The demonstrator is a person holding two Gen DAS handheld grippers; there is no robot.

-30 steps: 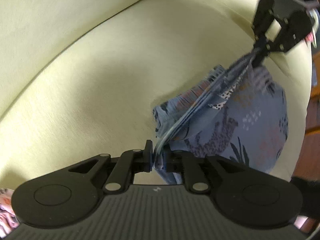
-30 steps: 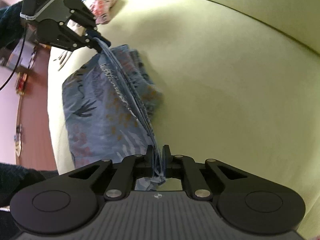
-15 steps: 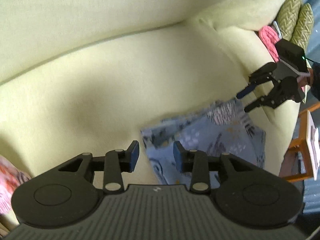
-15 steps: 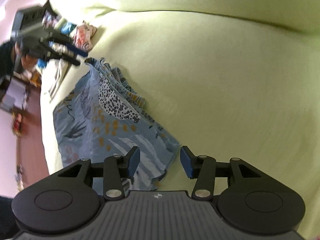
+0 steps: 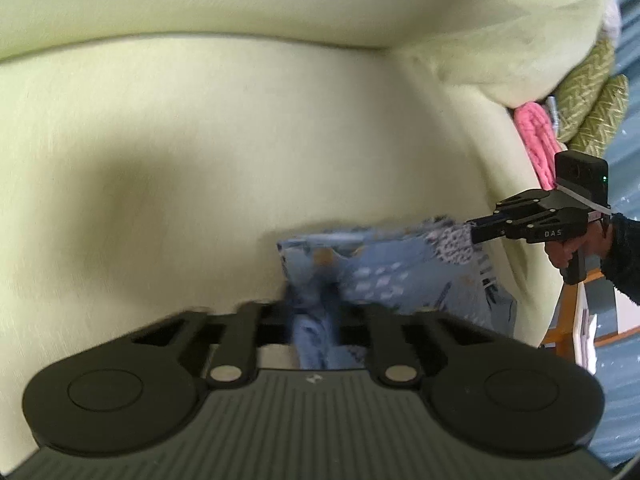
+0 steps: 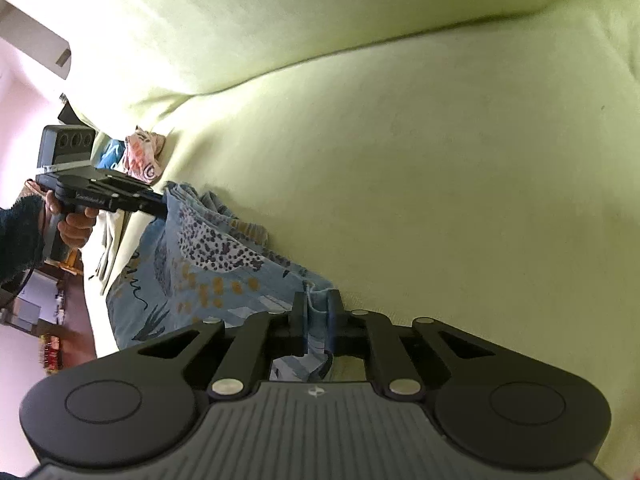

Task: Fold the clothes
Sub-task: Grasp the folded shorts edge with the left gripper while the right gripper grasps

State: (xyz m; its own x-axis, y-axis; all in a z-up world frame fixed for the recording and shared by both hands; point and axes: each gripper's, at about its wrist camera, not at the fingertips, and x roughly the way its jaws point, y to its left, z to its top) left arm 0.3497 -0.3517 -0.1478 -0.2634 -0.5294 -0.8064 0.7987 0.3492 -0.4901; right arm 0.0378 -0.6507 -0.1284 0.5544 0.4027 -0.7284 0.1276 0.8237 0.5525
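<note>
A blue patterned garment [image 5: 400, 276] lies folded flat on the pale green sofa seat [image 5: 200, 160]. My left gripper [image 5: 314, 316] is shut on its near left corner. My right gripper [image 6: 318, 320] is shut on the opposite corner of the same garment [image 6: 208, 276]. Each gripper shows in the other's view: the right one [image 5: 476, 232] at the cloth's far right edge, the left one [image 6: 160, 208] at the cloth's far end. The view from the left wrist is blurred by motion.
The sofa backrest [image 5: 280, 0] rises behind the seat. Pink cloth [image 5: 536, 140] and green woven cushions [image 5: 592, 96] sit at the right end. Other patterned clothes [image 6: 140, 156] lie at the left end. A wooden stand [image 5: 568, 320] is beside the sofa.
Half a second ago both grippers were open above the laid-down garment. Now each has closed on a corner of it.
</note>
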